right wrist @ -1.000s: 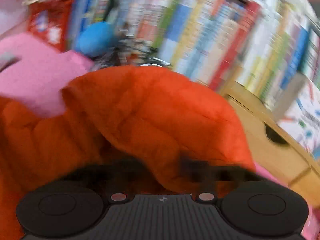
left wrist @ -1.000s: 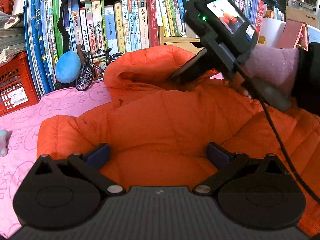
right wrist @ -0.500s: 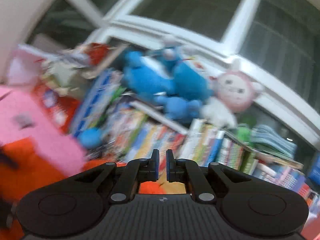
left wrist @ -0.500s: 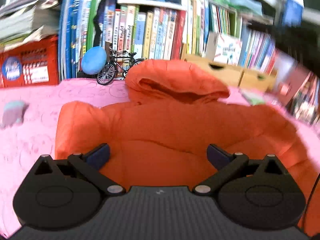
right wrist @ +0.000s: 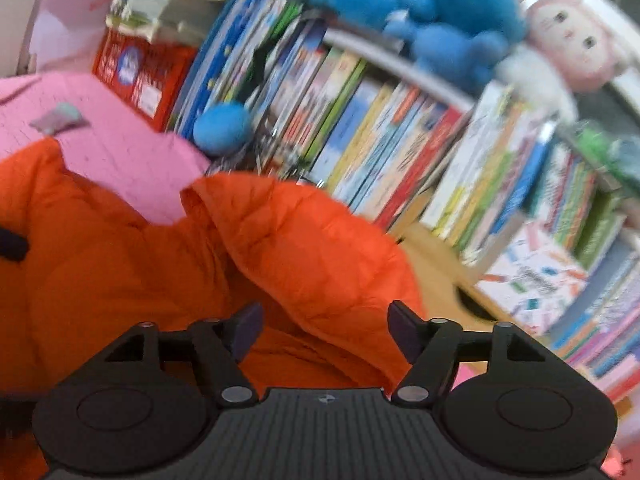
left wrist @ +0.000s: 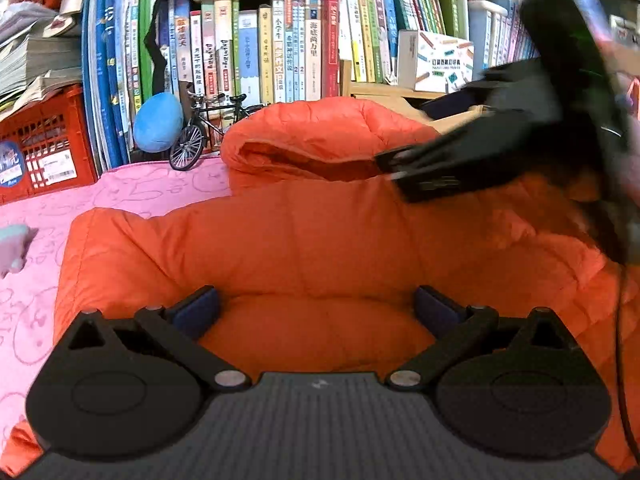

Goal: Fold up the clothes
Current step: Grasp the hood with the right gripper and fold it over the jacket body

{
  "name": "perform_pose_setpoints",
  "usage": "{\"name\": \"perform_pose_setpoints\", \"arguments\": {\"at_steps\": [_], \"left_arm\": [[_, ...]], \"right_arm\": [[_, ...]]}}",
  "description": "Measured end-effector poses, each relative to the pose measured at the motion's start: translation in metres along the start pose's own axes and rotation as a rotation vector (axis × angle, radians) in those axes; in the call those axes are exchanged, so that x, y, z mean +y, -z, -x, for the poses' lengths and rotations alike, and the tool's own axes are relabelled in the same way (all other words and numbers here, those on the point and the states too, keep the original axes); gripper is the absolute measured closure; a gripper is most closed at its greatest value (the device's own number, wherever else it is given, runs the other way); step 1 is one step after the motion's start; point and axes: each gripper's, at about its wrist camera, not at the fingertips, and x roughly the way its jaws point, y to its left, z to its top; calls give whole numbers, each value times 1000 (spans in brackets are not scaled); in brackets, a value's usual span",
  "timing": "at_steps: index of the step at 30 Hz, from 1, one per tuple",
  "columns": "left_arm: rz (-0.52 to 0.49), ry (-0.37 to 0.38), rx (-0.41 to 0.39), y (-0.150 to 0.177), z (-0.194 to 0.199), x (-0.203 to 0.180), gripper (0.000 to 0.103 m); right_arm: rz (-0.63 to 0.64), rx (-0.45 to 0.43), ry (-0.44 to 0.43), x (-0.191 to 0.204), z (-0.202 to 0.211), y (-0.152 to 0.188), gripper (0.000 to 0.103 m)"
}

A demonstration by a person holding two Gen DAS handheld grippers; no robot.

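- Your orange jacket lies spread on the pink cloth, hood at the far end, close to the row of books.
- To the jacket's left the pink cloth is bare up to the red crate; a toy bicycle and a blue ball stand near the hood's left edge.
- Your left gripper points down over the jacket's near part, jaws spread wide, padding bulging between them, pads not pressing.
- Your right gripper tilts down over the hood's rim, jaws opening, orange fabric between them but not clamped.
- The left view shows the right gripper as a dark blur over the hood's right side.
- Only the right view shows the blue plush toys and the pink doll above the books.
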Motion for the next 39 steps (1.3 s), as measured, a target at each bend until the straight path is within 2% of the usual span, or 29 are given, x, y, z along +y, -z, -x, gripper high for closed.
{"name": "perform_pose_setpoints", "arguments": {"at_steps": [1,3,5,6,7,9,11,16,21,23,26,28,32,36,39], "left_arm": [[-8,-5,2,1,-2,-1,0],[-12,-10,8,2,-3,0,0],[-10,-9,13,3,-2,2,0],[-6,-8,15,3,-2,3,0],[-4,-6,15,4,-2,4,0],[-1,-4,16,3,-2,4,0],[2,-2,16,3,-2,5,0],[10,2,17,3,-3,5,0],[7,-2,17,3,-3,1,0],[6,-3,17,2,-4,0,0],[5,-5,15,2,-5,-2,0],[11,1,9,2,-4,-1,0],[40,14,-7,3,1,3,0],[28,-11,-4,3,2,0,0],[26,-35,-9,3,6,-2,0]], "right_arm": [[4,22,-11,2,-11,-1,29],[9,63,-13,3,-32,-4,17],[-28,99,35,0,-48,-8,15],[-47,118,59,-1,-55,-11,19],[-66,136,82,-2,-63,-13,25],[-122,128,104,-8,-65,-15,71],[-180,87,118,-15,-56,-16,91],[-197,-158,248,-18,10,-20,95],[-192,-453,418,-14,103,-13,96],[-198,-557,453,-7,142,-3,96],[-151,-629,433,13,190,17,96],[-127,-619,392,28,211,32,96],[-96,-509,304,53,225,67,96],[-83,-337,220,57,190,87,95],[-176,-198,118,44,150,89,95]]}}
